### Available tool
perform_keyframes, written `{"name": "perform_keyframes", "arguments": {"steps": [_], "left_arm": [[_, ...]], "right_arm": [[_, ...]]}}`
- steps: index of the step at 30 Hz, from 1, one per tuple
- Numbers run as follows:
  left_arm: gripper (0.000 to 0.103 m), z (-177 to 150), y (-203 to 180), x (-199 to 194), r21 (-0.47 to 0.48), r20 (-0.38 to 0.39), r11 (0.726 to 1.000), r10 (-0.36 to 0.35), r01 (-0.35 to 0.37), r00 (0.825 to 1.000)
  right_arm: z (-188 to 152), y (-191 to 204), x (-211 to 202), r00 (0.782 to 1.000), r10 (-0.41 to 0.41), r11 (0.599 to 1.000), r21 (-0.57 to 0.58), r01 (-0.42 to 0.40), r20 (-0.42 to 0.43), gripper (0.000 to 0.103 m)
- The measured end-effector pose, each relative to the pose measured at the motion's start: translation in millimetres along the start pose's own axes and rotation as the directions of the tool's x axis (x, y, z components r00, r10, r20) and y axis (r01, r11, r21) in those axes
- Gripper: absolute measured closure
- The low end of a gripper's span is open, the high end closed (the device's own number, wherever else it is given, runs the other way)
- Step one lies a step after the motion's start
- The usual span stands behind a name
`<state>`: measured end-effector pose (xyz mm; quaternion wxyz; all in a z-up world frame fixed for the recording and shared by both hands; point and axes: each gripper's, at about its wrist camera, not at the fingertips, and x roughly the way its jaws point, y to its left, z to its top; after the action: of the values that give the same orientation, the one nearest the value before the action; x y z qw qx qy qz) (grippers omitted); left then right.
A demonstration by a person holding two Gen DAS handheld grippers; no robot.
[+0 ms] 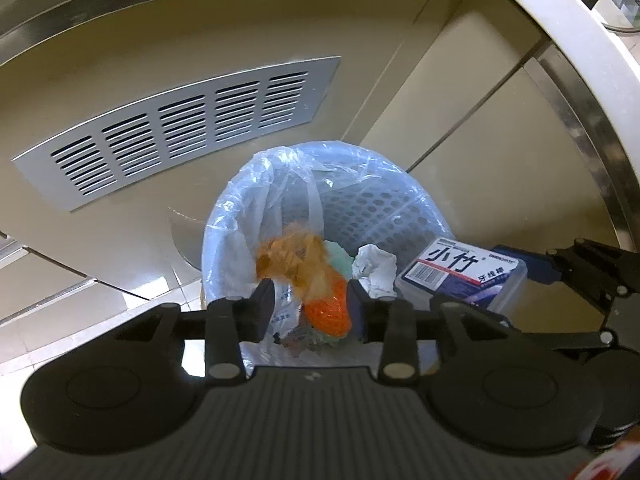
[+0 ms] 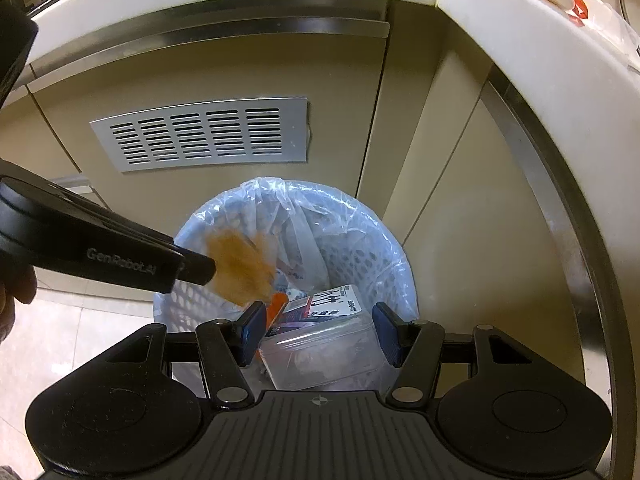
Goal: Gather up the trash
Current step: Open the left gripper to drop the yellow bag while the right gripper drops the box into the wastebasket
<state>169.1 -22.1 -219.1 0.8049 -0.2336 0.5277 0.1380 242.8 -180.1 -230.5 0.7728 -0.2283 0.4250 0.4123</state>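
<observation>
L tongs (image 1: 311,300) apart, orange net (image 1: 316,280) loose | R tongs (image 2: 320,330) clamp box (image 2: 320,344) | L-only: tissue (image 1: 374,270)

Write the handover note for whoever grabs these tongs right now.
Left tongs: open over the white perforated bin with clear liner. The orange mesh-and-fuzz bundle shows blurred between the pads, apparently dropping in.
Right tongs: shut on the clear plastic box with blue-white label, above the bin.
Done: crumpled white tissue already inside.
Left: drop the box in.
</observation>
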Motion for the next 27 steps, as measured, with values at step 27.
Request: {"name": "perform_keyframes", "arguments": {"steps": [27], "left_arm": [[0.068, -16, 26, -36, -0.072, 0.05, 0.997, 0.042, -0.038, 0.998]], "right_arm": [[15, 8, 22, 1.0, 0.009, 1.0, -0.01, -0.009, 0.028, 0.036]]}}
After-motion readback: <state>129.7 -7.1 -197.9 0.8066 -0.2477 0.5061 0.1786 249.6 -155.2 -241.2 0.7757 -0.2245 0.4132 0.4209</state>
